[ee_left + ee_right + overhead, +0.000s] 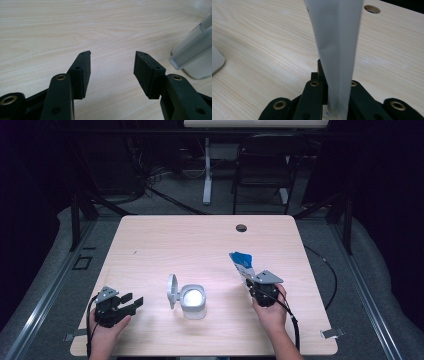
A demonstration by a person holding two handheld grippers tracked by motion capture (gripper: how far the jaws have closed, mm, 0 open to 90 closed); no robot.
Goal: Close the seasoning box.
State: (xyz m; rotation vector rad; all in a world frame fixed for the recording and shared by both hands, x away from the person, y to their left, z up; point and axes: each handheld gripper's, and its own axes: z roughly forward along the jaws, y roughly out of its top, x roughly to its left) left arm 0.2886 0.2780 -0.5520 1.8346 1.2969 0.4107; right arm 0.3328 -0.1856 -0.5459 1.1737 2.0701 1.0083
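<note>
At table right, the right gripper [256, 285] jaws clamp a blue-and-white packet [242, 264]. Left gripper [131, 304] jaws stand wide, empty, beside the open-lidded container [192, 301].

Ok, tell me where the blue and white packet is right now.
In the high view the blue and white packet is right of centre, clamped in the right gripper and sticking up above the table, right of the open white container.
</note>
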